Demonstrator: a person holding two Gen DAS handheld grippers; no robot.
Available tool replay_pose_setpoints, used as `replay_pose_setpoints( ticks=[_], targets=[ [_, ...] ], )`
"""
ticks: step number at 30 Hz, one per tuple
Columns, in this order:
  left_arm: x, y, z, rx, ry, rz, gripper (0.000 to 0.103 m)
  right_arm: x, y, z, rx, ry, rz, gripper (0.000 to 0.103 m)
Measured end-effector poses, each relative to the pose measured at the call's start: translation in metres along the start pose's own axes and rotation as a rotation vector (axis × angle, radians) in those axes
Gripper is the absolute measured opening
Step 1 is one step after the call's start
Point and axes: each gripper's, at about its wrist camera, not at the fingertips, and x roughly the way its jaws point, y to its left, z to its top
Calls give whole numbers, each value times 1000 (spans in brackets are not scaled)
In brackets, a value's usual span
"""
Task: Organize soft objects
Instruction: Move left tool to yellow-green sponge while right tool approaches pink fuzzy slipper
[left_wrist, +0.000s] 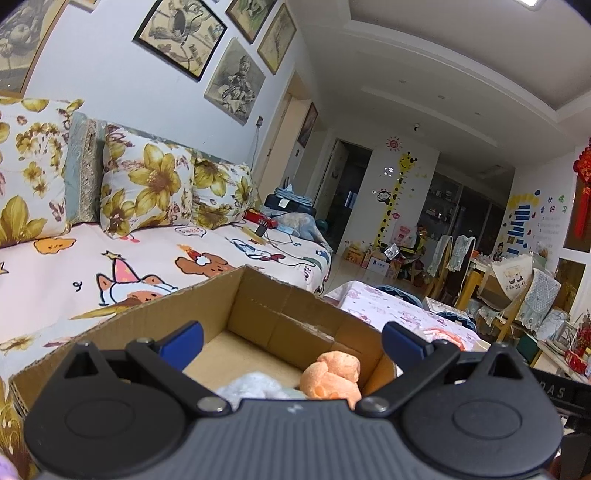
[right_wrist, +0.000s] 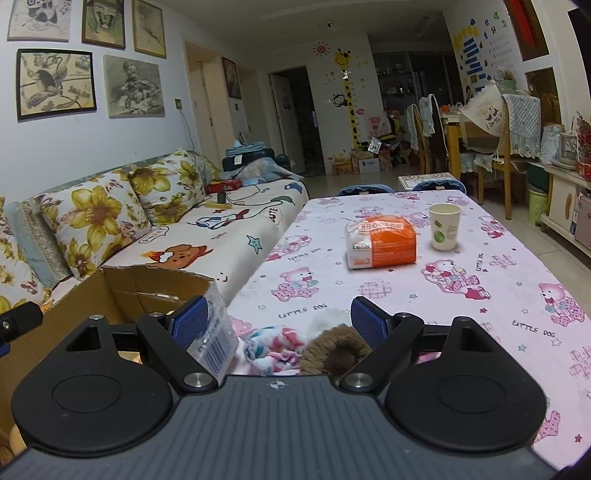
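Orange plush toy (left_wrist: 331, 374) in cardboard box (left_wrist: 258, 314) between parted left tongs (left_wrist: 291, 339), brown plush (right_wrist: 334, 349), perhaps untouched, between parted right tongs (right_wrist: 279, 319)

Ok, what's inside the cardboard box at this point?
In the cardboard box: an orange plush toy and something pale and fluffy beside it. The left tool, open above, hides the box's near floor.

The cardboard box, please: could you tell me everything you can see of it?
The cardboard box is plain brown corrugated card, open at the top, its flaps raised and their edges rough. It stands between the sofa and the table. Inside lie an orange plush and something pale and fluffy. A clear sleeve with a barcode label clings to its near corner. The open left gripper hovers over it.
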Motion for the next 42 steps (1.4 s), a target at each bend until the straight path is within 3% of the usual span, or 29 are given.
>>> replay_pose_setpoints(
  ticks=[42],
  targets=[
    [-8, -82, -33, 299, -14, -186, 102, 6, -41, -14, 60, -10, -189, 103]
  ],
)
